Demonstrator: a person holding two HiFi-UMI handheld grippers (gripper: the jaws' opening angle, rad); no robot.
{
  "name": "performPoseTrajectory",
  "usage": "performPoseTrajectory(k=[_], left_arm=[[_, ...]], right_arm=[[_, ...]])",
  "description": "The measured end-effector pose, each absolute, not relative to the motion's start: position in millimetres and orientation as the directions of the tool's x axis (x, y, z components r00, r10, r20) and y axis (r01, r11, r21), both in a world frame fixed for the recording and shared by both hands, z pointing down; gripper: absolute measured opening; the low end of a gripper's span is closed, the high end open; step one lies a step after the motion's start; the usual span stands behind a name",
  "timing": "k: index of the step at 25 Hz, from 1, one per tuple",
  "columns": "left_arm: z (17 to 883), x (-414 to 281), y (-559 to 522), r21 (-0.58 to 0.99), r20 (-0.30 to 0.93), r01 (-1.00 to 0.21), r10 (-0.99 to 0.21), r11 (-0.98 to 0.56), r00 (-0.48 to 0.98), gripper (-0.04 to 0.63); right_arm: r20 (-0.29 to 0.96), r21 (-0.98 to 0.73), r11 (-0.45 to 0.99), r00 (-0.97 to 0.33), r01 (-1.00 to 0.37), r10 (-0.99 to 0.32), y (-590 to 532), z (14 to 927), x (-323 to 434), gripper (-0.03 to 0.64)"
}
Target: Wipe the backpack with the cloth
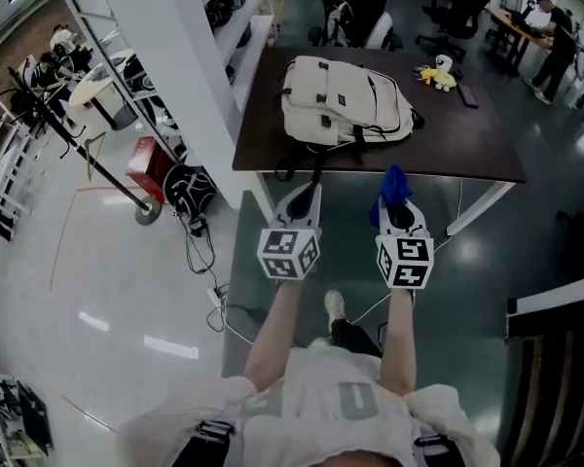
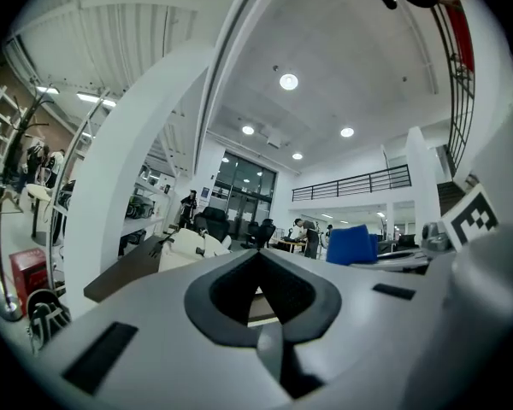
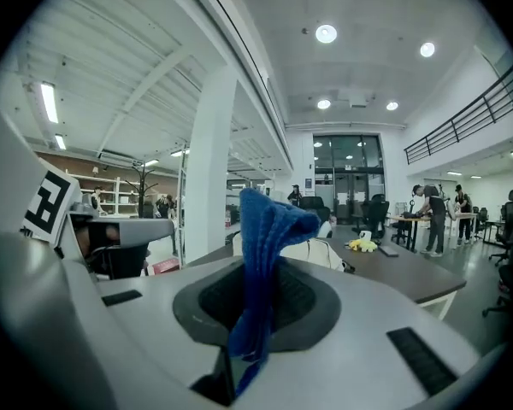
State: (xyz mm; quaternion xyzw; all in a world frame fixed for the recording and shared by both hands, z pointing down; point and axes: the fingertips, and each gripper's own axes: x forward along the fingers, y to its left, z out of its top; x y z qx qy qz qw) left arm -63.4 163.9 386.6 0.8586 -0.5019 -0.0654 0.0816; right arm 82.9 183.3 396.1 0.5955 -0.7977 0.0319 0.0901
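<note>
A cream backpack (image 1: 343,100) lies flat on the dark table (image 1: 467,139), straps toward the near edge. My right gripper (image 1: 398,210) is shut on a blue cloth (image 1: 394,189), held short of the table's near edge; the cloth (image 3: 261,272) stands up between the jaws in the right gripper view. My left gripper (image 1: 300,202) is shut and holds nothing, also short of the table edge, in front of the backpack. In the left gripper view the backpack (image 2: 188,250) shows small beyond the shut jaws, and the blue cloth (image 2: 352,244) appears at the right.
A yellow plush toy (image 1: 436,78) and a dark flat object (image 1: 466,93) lie on the table's far right. A white pillar (image 1: 165,56) and shelving stand left of the table. A red box (image 1: 146,163) and cables lie on the floor. People work at desks behind.
</note>
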Motion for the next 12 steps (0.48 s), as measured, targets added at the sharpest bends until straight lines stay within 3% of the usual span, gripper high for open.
performPoseTrajectory(k=[12], left_arm=[[377.5, -63.6, 255.9, 0.188, -0.042, -0.864, -0.883, -0.467, 0.468, 0.003]], right_arm=[[0.158, 0.126, 0.366, -0.345, -0.922, -0.925, 275.6, 375.7, 60.5, 0.041]])
